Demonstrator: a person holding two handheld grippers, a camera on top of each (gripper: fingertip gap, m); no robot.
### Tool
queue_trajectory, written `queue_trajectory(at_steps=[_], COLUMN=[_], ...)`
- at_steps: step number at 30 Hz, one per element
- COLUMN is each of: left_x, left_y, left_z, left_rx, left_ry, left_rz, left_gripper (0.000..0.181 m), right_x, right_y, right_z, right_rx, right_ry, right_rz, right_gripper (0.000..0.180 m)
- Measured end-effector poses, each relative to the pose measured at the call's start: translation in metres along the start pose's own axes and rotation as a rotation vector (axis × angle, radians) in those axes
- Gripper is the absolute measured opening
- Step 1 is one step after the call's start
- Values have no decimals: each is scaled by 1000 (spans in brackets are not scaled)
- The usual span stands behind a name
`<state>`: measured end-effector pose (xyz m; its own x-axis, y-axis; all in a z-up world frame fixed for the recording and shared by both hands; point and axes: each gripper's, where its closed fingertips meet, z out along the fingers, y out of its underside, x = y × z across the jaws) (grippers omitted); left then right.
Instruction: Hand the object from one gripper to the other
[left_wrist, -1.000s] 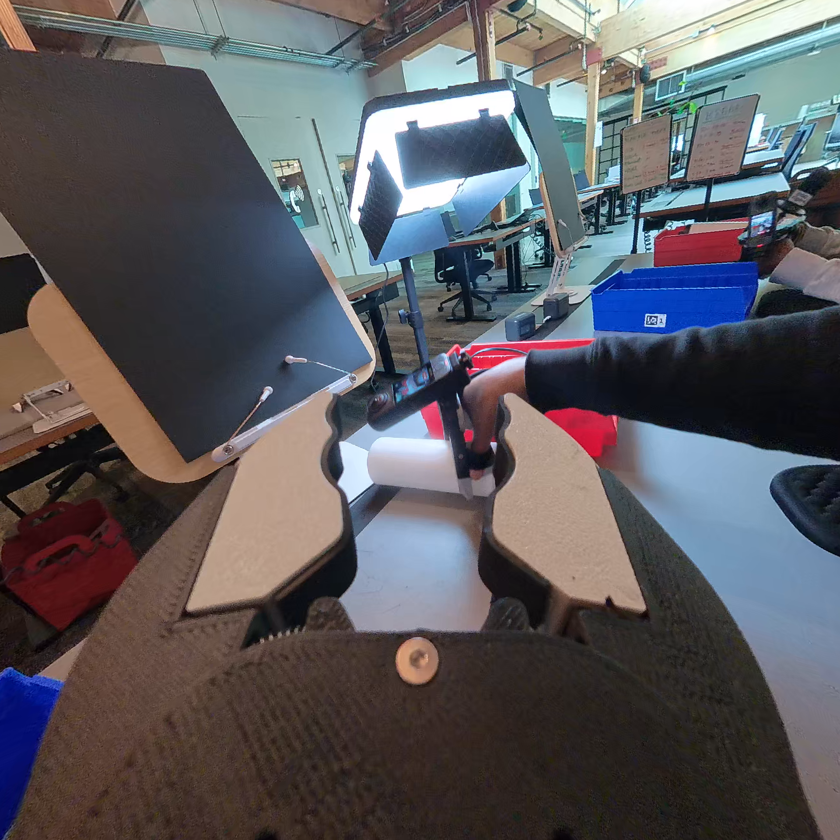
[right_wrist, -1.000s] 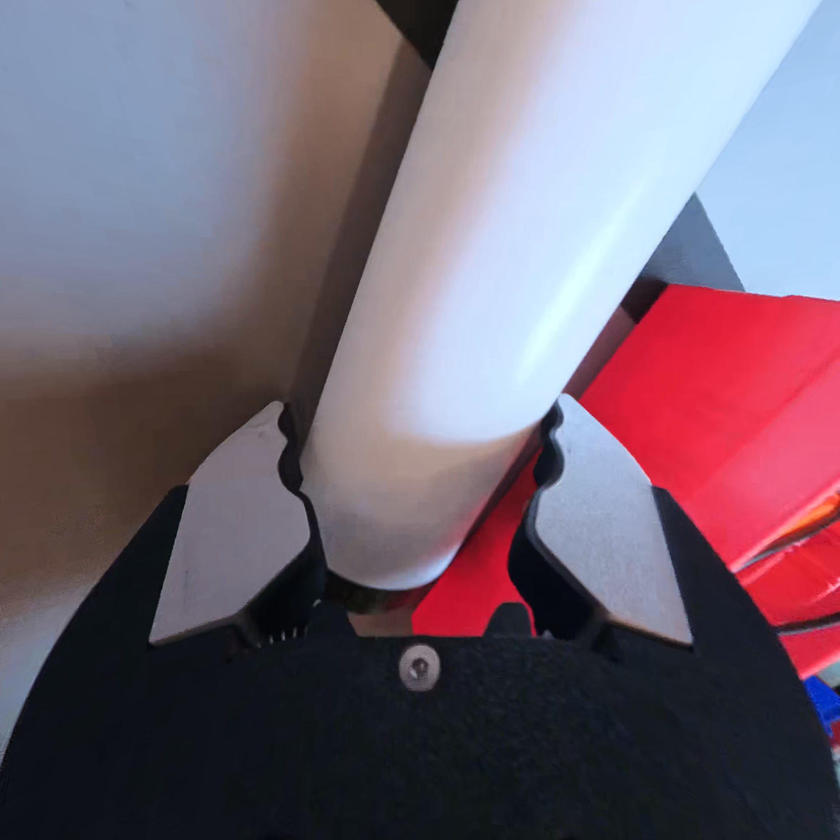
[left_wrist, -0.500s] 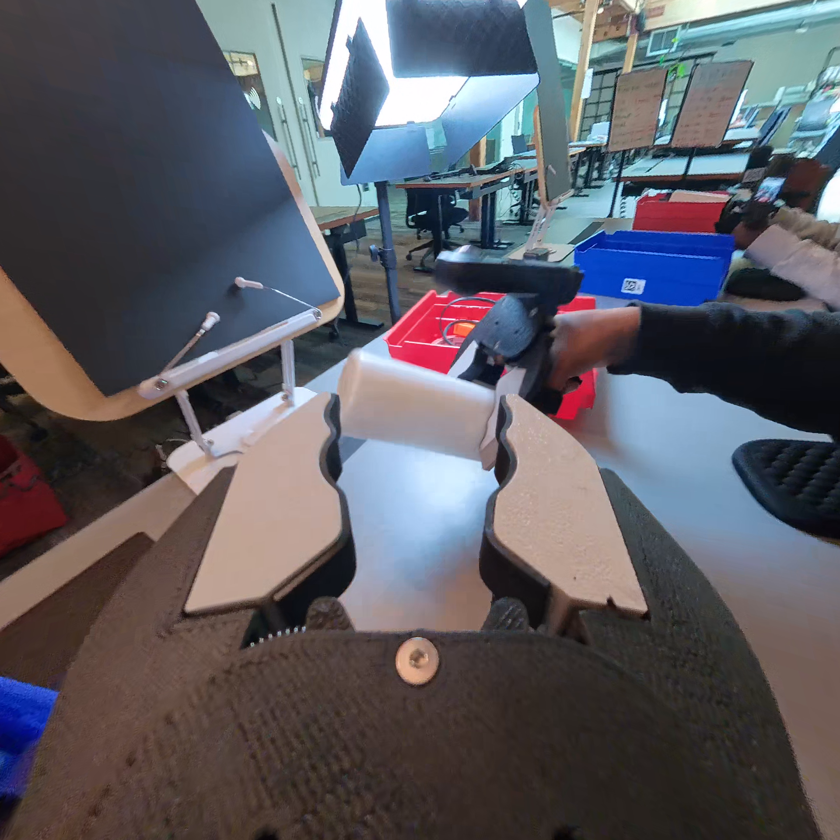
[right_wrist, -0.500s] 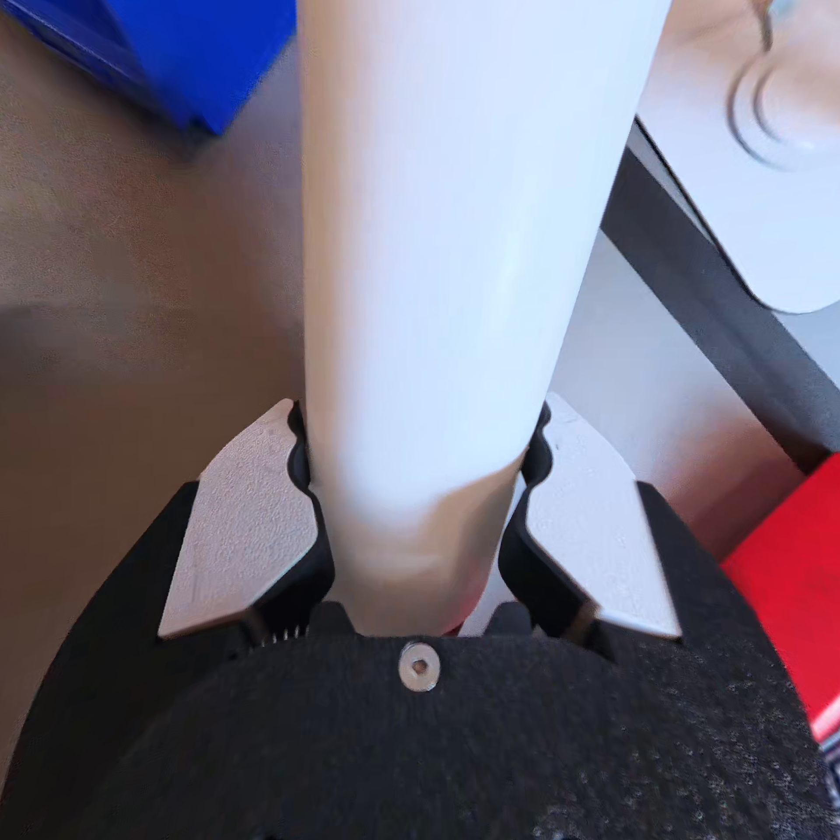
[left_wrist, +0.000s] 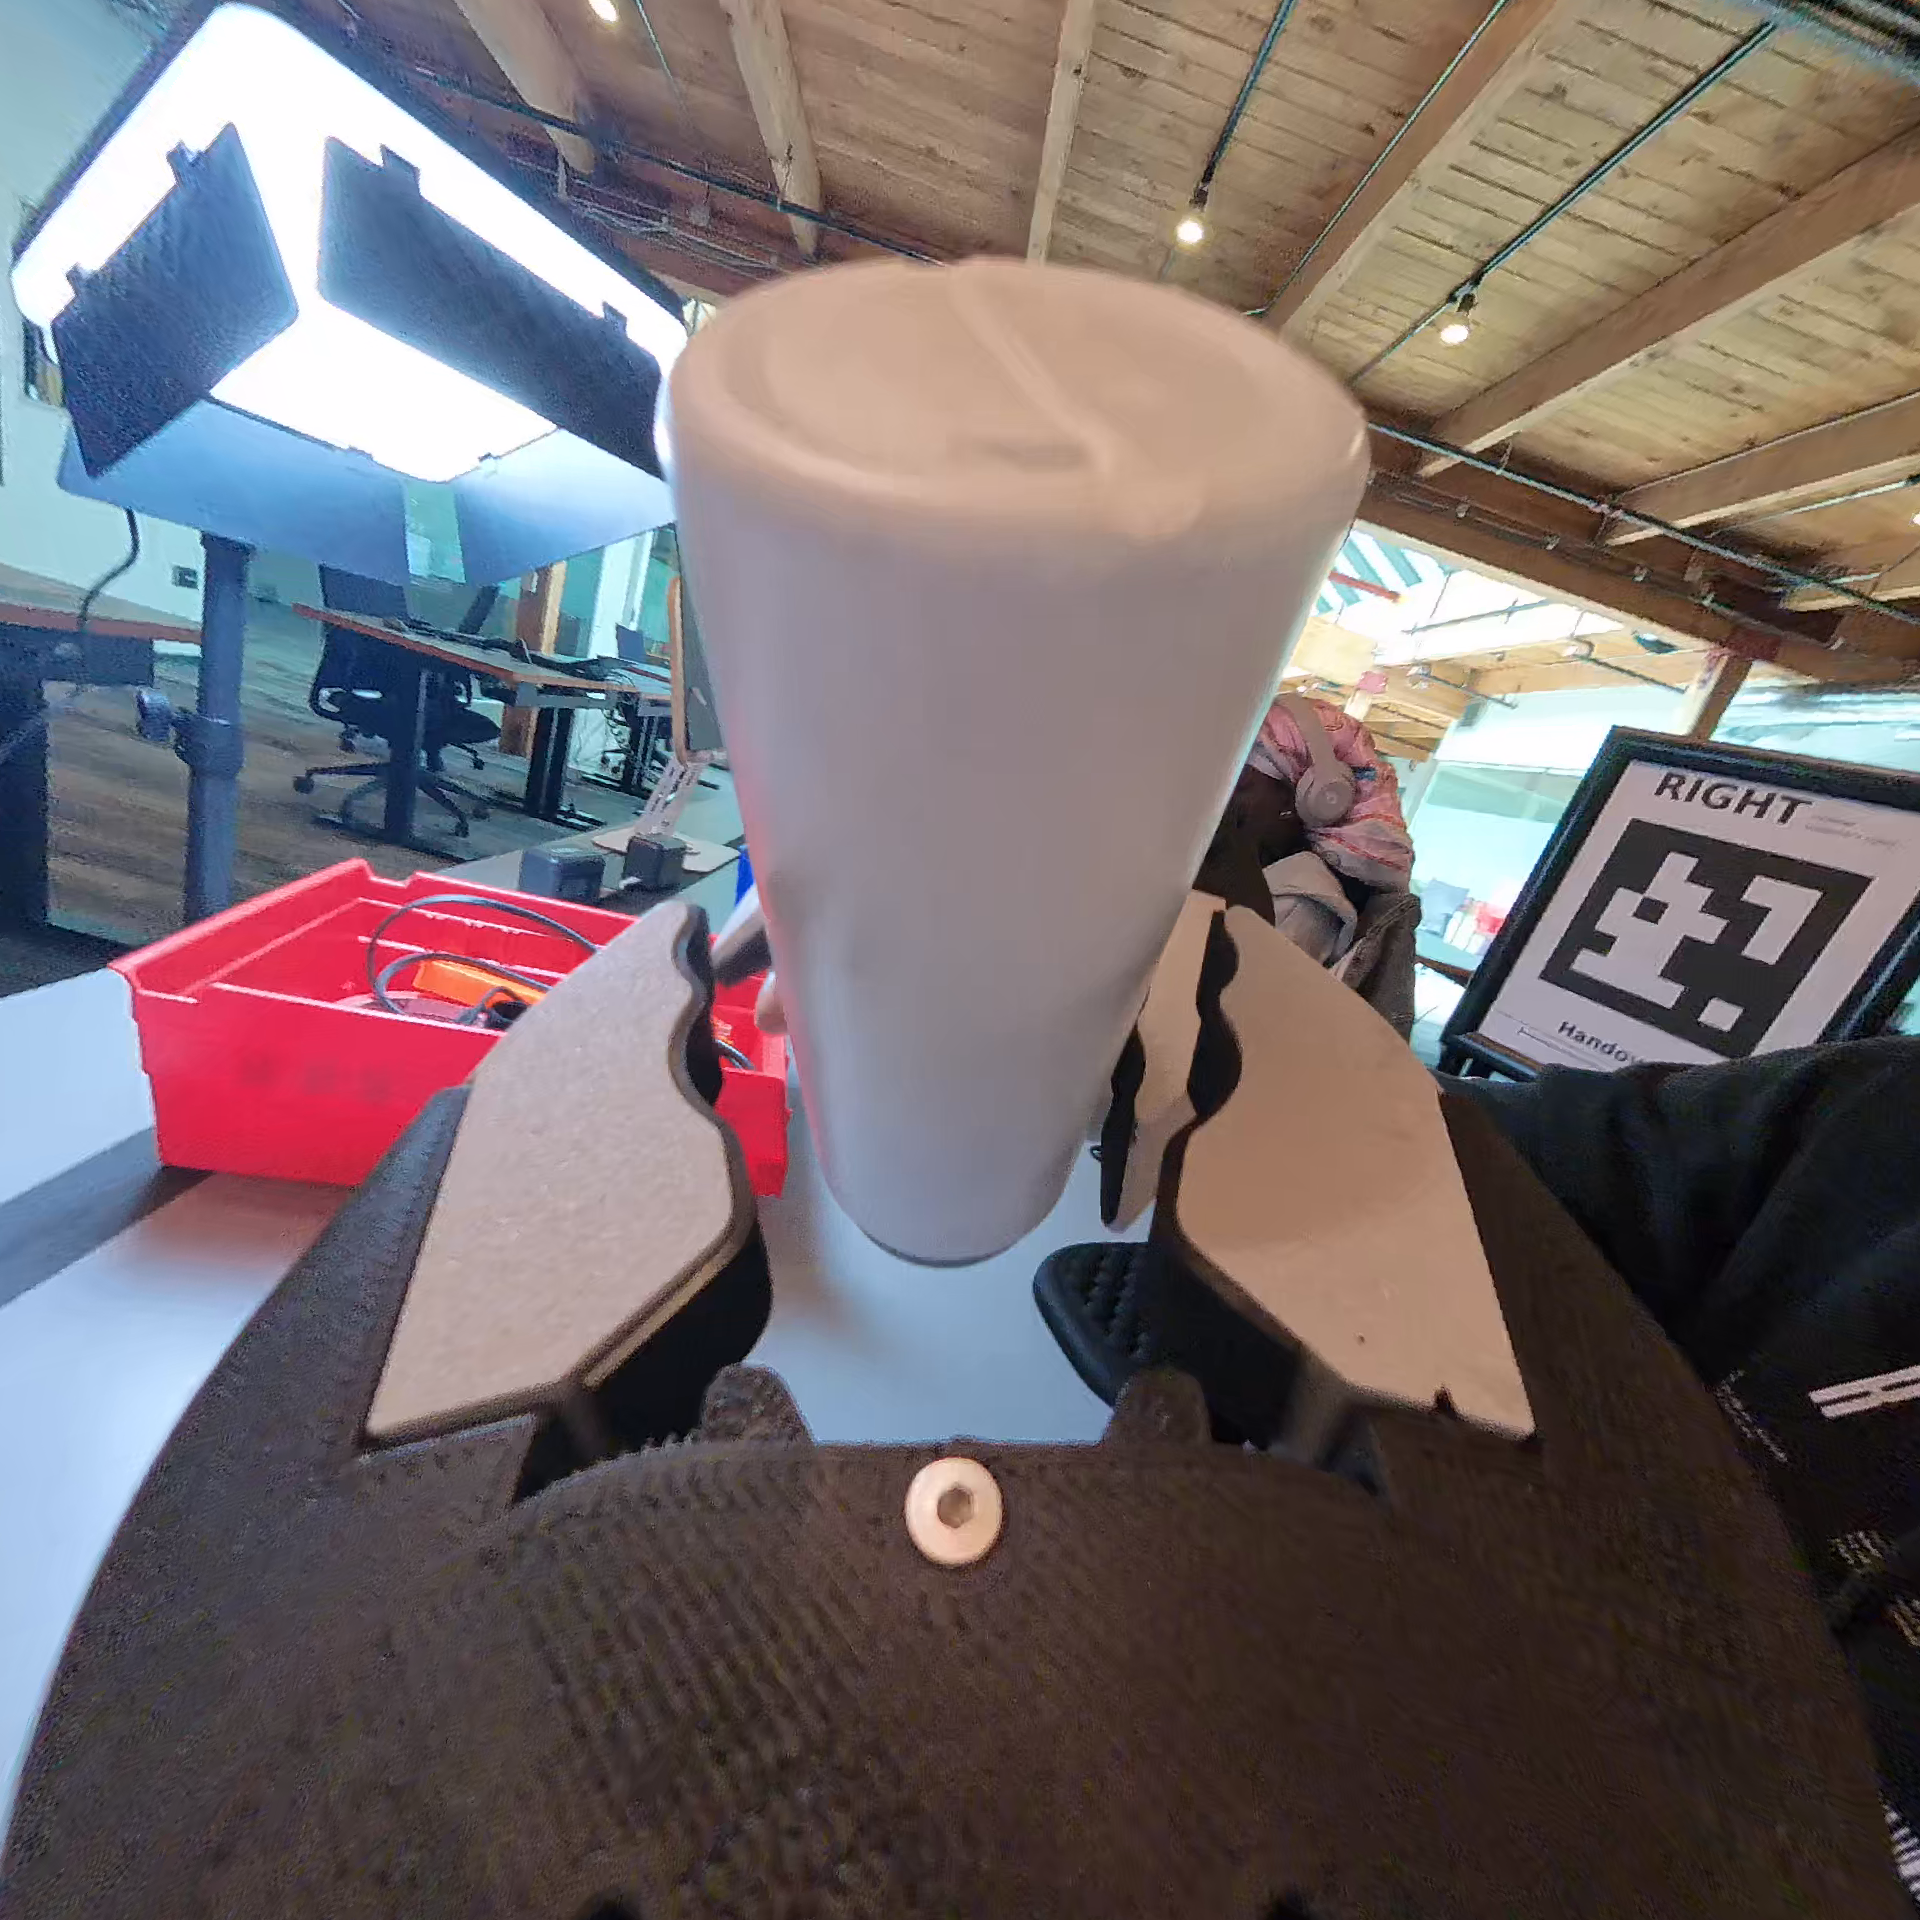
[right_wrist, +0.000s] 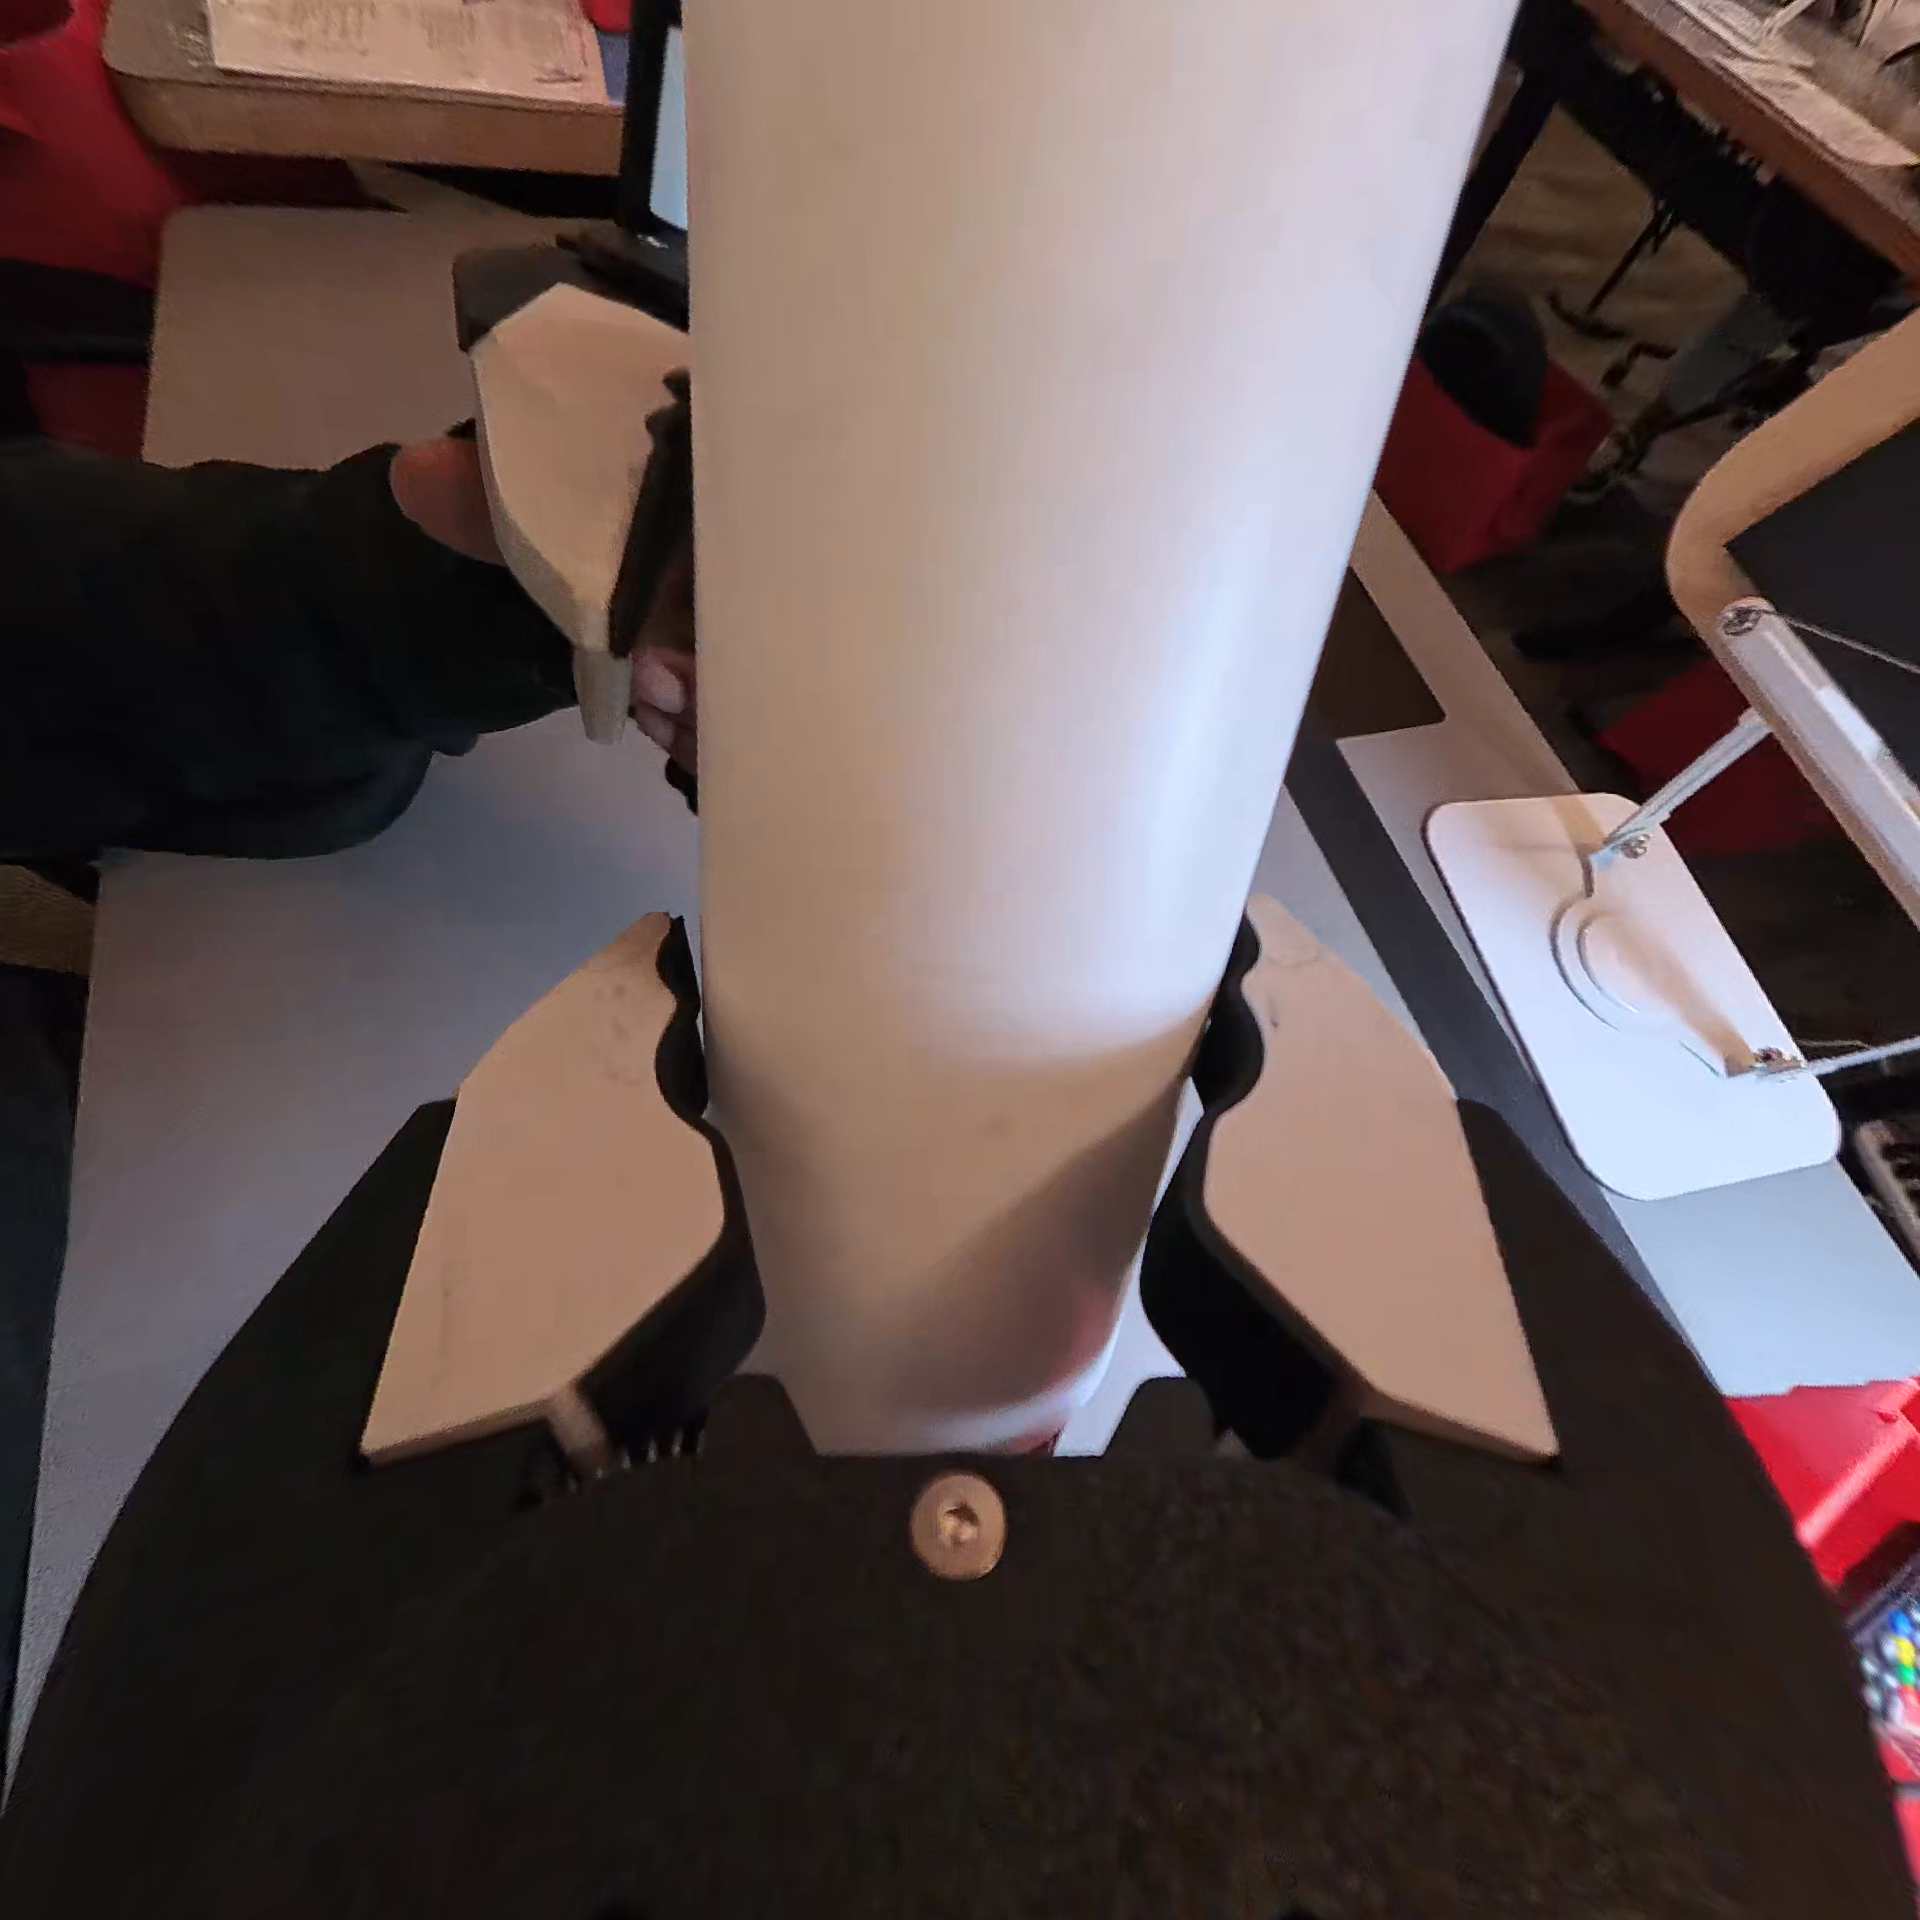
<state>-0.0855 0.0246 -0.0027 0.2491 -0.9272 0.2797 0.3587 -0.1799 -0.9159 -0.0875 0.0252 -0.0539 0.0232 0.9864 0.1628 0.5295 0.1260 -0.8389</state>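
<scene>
The right hand-held gripper (right_wrist: 961, 1049) clamps the base of a tall white smooth cylinder (right_wrist: 1018, 582). The left hand-held gripper (left_wrist: 951, 1049) stands wide around it, above the grey worktop (left_wrist: 904, 1351).

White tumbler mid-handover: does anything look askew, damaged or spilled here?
Nothing stands out. The white tumbler sits straight in the right gripper, shut on its narrow end, with no dents or spills visible. The left gripper is open, its fingers either side of the tumbler without gripping it.

Grey table (left_wrist: 94, 1340) carries red tray (left_wrist: 281, 1049) (cables inside).
</scene>
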Motion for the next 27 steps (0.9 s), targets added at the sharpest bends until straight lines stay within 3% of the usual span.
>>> queue_trajectory(at_steps=[8,13,15,20,23,27], left_x=[-10,-6,-4,5,11,12], left_y=[-3,-38,-62,-107,-109,-101], left_z=[-7,-24,-42,-81,-81,-72], left_rx=[32,215,330,586,642,664], left_ry=[-78,-75,-65,-46,-38,-7], left_rz=[100,78,44,9,10,-12], left_gripper=[87,86,86,86,86,86], right_x=[1,8,10,14,-3,-5], right_y=[15,-24,-28,-26,-47,-58], right_z=[30,8,-3,-10,-8,-10], right_rx=[-41,252,362,601,714,743], right_ry=[10,80,40,-126,-219,-132], right_rz=[-46,-40,26,215,266,243], right_gripper=[94,87,94,94,93,85])
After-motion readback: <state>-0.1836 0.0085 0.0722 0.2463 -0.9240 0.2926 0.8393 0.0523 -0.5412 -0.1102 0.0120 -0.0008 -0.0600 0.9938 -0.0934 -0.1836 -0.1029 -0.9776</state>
